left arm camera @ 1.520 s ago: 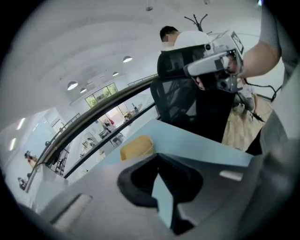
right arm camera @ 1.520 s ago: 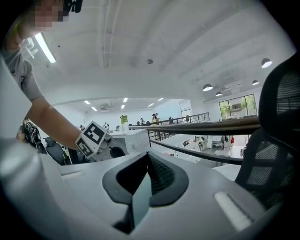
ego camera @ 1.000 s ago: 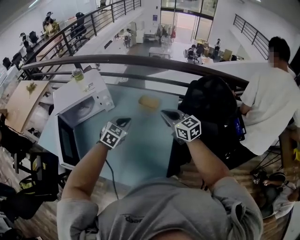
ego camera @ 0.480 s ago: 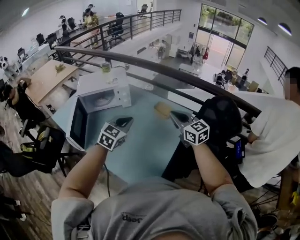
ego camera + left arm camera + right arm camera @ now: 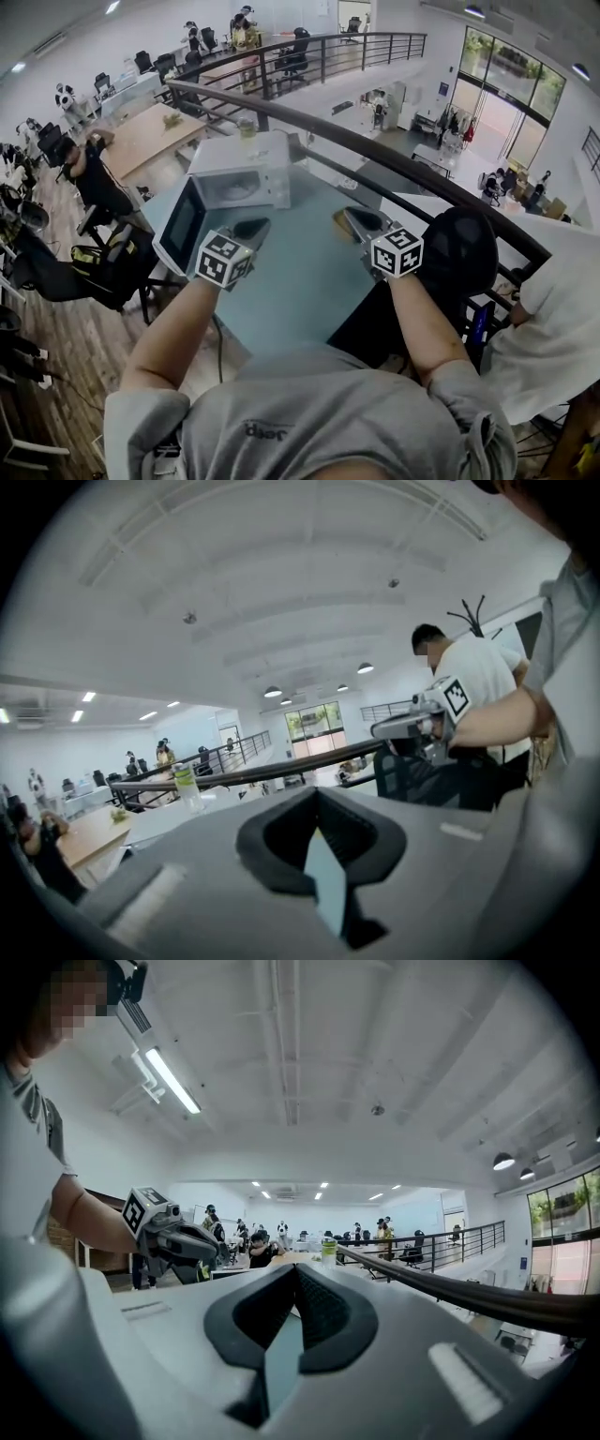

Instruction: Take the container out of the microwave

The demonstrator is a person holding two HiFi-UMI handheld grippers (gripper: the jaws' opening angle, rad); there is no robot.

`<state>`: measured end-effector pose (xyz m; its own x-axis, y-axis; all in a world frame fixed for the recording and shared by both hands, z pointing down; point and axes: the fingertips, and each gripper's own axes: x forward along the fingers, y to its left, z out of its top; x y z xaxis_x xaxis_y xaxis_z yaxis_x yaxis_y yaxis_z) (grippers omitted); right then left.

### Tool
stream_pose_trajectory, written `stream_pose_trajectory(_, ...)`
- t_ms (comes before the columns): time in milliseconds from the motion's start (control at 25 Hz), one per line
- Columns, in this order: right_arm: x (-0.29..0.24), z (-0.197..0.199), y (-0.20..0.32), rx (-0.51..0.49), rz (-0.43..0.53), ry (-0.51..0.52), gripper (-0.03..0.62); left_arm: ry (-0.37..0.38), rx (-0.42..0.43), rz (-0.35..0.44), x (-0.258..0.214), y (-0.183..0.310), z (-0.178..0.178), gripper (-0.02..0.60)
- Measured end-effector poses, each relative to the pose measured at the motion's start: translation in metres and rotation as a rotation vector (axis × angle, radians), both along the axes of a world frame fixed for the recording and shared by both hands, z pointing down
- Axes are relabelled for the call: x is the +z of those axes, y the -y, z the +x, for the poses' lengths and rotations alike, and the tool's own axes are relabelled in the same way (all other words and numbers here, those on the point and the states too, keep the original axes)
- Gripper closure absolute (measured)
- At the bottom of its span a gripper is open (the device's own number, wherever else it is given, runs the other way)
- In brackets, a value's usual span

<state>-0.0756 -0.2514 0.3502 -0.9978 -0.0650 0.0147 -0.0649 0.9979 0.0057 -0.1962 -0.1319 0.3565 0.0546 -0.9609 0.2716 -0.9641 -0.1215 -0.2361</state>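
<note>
Far left: microwave [image 5: 246, 159] at the table's back left corner, door [image 5: 181, 228] swung open toward me. A pale round shape [image 5: 234, 190] shows in the cavity, too blurred to call it the container. Bottle [image 5: 247, 127] upright on the microwave's top.

My left gripper [image 5: 251, 228] is raised over the table [image 5: 300, 281], near the open door and touching nothing. Jaws pressed together, nothing between them.

Tan object [image 5: 339, 220] lies on the table, partly hidden behind my right gripper's tip. I cannot tell what it is.

My right gripper [image 5: 359, 221] is level with the left and well apart from it. Jaws together, empty. Black chair [image 5: 459, 248] just right of it.
</note>
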Motion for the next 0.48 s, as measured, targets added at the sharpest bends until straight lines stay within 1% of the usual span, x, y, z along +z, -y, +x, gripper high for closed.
stream_pose_trajectory(240,-0.013,-0.017,-0.001,-0.089,0.005,0.013,0.588,0.020,-0.102,0.031,-0.020,-0.022,-0.001,0.557)
stream_pose_trajectory(480,0.000,-0.034,-0.017,-0.179,0.004,-0.010,0.588,-0.009,-0.197,0.054,-0.019,-0.051,-0.002,0.557)
